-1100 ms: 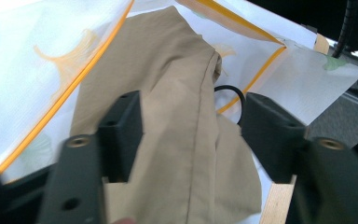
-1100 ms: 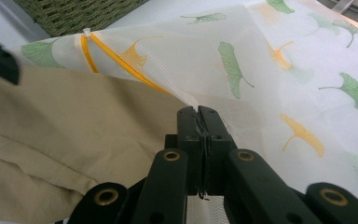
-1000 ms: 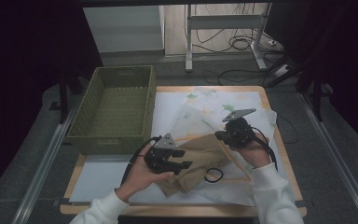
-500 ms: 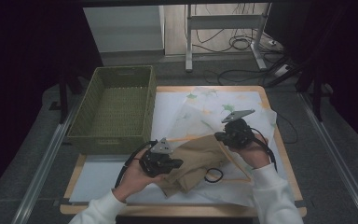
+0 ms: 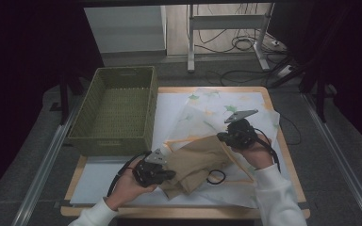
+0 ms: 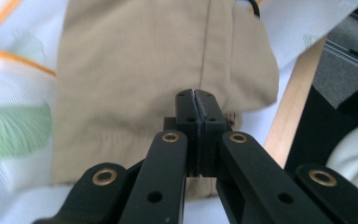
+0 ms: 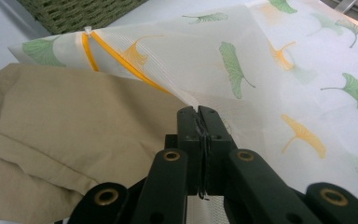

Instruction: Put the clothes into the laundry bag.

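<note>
A tan garment (image 5: 195, 160) lies crumpled at the mouth of a white mesh bag (image 5: 207, 113) printed with green and orange leaves and edged in orange. My left gripper (image 5: 169, 175) sits at the garment's near left end. In the left gripper view its jaws (image 6: 196, 95) are pressed together on the tan garment (image 6: 135, 70). My right gripper (image 5: 221, 137) is shut on the mesh bag's edge and holds it up over the garment. The right gripper view shows mesh pinched between its jaws (image 7: 196, 112), with the bag (image 7: 270, 79) to the right and the garment (image 7: 74, 116) to the left.
A green woven basket (image 5: 113, 139) stands at the table's back left, close to the bag. A black loop (image 5: 215, 177) lies beside the garment. A white sheet (image 5: 99, 181) covers the wooden table (image 5: 292, 179). Metal rails run down both sides of the table.
My left gripper has dropped and slid toward the table's near edge, and its jaws have closed at the garment's end. The right gripper has stayed put, holding the bag.
</note>
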`<state>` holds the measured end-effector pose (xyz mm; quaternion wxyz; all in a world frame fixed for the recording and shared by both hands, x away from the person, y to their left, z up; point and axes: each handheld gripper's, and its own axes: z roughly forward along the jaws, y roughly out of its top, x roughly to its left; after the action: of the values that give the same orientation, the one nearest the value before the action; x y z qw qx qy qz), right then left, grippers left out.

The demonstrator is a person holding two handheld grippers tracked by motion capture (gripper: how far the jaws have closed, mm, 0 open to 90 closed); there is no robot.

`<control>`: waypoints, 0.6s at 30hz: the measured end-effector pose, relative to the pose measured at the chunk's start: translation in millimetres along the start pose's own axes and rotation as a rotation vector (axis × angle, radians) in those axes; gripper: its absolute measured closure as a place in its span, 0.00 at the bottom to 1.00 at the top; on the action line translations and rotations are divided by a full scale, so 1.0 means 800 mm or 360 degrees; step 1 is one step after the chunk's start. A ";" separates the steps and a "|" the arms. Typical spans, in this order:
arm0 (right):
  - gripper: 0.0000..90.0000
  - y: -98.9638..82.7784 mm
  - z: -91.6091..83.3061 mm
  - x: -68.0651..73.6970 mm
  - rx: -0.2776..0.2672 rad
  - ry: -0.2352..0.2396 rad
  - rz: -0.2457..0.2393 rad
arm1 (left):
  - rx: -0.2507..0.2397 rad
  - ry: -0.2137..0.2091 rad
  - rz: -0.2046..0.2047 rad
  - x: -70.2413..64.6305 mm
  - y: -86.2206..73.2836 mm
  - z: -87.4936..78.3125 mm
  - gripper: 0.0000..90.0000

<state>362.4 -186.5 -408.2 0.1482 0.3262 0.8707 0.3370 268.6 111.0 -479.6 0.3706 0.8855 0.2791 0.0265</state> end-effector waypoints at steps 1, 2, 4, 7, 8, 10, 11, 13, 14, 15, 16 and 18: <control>0.97 0.000 0.000 0.000 0.0003 0.0001 0.0004 | 0.0017 -0.0001 -0.0003 0.000 -0.005 0.002 1.00; 0.97 0.001 0.000 0.000 0.0004 0.0003 0.0002 | 0.0025 -0.0004 -0.0005 0.000 -0.008 0.003 1.00; 0.97 0.002 0.000 0.000 0.0004 0.0006 -0.0003 | 0.0035 -0.0006 -0.0007 -0.001 -0.012 0.008 1.00; 0.97 0.003 0.001 0.001 0.0007 0.0010 -0.0005 | 0.0066 -0.0006 -0.0011 -0.002 -0.013 0.017 1.00; 0.97 0.003 0.002 0.001 0.0007 0.0011 -0.0011 | 0.0074 -0.0010 -0.0012 -0.002 -0.013 0.020 1.00; 0.97 0.003 0.002 0.002 0.0013 0.0011 -0.0001 | 0.0085 -0.0003 -0.0009 -0.001 -0.012 0.025 1.00; 0.97 0.003 0.002 0.001 0.0010 0.0011 -0.0006 | 0.0087 0.0002 0.0000 0.000 -0.012 0.026 1.00; 0.97 0.003 0.002 0.001 0.0008 0.0011 -0.0009 | 0.0072 0.0001 -0.0007 0.002 -0.010 0.029 1.00; 0.97 0.003 0.000 0.001 0.0010 0.0010 -0.0005 | 0.0074 0.0004 -0.0008 0.003 -0.008 0.030 1.00; 0.97 0.003 0.000 0.002 0.0009 0.0009 0.0001 | 0.0074 0.0003 -0.0010 0.004 -0.007 0.032 1.00; 0.97 0.003 -0.001 0.002 0.0007 0.0010 -0.0002 | 0.0068 0.0003 -0.0013 0.004 -0.005 0.034 1.00; 0.97 0.003 -0.002 0.001 -0.0003 0.0008 -0.0011 | 0.0079 0.0000 -0.0014 0.006 -0.001 0.040 1.00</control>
<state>362.3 -185.4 -405.7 0.1475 0.3221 0.8719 0.3380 280.0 93.3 -504.1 0.3488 0.8931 0.2834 0.0178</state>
